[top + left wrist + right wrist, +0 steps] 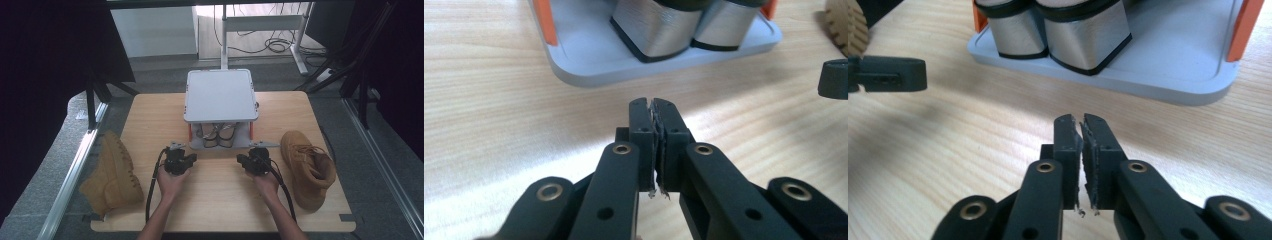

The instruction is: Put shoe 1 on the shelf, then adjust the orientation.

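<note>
My left gripper (pixel 180 153) (pixel 653 103) points at the front of a grey two-tier rack (pixel 220 95) with its jaws shut and nothing between them. My right gripper (pixel 256 153) (pixel 1078 119) points at the same rack with a thin gap between its pads, and it holds nothing. On the rack's lower tray (pixel 589 60) (pixel 1173 60) stands a pair of shoes with silver block heels (pixel 216 134) (pixel 659 30) (pixel 1083 40), heels toward me. Orange posts (pixel 1245 27) carry the upper shelf.
A tan boot (pixel 114 175) lies on its side at the table's left edge. A second tan boot (pixel 307 167) stands upright at the right. The wooden table (pixel 220 200) has bare room in front of both grippers. Cables run on the floor beyond.
</note>
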Demonstrator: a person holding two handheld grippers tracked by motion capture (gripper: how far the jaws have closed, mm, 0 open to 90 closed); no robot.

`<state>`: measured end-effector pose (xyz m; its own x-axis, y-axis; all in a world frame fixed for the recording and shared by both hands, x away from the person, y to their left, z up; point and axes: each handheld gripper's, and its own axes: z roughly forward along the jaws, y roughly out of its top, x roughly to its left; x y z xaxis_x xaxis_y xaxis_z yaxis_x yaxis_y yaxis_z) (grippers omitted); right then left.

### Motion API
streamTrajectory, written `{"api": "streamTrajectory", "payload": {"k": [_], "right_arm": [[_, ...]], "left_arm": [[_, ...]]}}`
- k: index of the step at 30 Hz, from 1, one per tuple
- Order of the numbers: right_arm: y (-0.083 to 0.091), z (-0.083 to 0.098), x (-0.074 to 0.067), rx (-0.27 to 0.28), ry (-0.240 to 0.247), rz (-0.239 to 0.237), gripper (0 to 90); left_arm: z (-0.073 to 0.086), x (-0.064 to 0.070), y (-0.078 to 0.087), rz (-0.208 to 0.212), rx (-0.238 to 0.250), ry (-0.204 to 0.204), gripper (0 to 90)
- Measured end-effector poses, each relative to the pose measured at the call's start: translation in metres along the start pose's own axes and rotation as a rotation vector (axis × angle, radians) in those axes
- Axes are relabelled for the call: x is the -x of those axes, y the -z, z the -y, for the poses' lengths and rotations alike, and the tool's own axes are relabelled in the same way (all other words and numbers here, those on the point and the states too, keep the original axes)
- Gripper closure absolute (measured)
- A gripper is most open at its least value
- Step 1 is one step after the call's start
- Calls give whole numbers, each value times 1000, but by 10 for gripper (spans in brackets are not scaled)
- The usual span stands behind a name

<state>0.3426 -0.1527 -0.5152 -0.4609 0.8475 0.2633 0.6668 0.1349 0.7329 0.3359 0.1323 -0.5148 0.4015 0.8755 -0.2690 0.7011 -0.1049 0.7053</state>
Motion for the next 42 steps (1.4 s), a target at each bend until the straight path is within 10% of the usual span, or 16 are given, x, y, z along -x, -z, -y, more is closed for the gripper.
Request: {"api": "streamTrajectory", "payload": {"k": [14, 30, 42], "right_arm": [[31, 33, -10, 6, 24, -70, 561], [43, 49, -17, -28, 59, -88, 478], [49, 51, -24, -28, 73, -105, 464]], "left_arm": [[18, 25, 32, 37, -3, -100, 584], [40, 17, 70, 62, 6, -189, 450], [36, 3, 112, 54, 48, -201, 616]]}}
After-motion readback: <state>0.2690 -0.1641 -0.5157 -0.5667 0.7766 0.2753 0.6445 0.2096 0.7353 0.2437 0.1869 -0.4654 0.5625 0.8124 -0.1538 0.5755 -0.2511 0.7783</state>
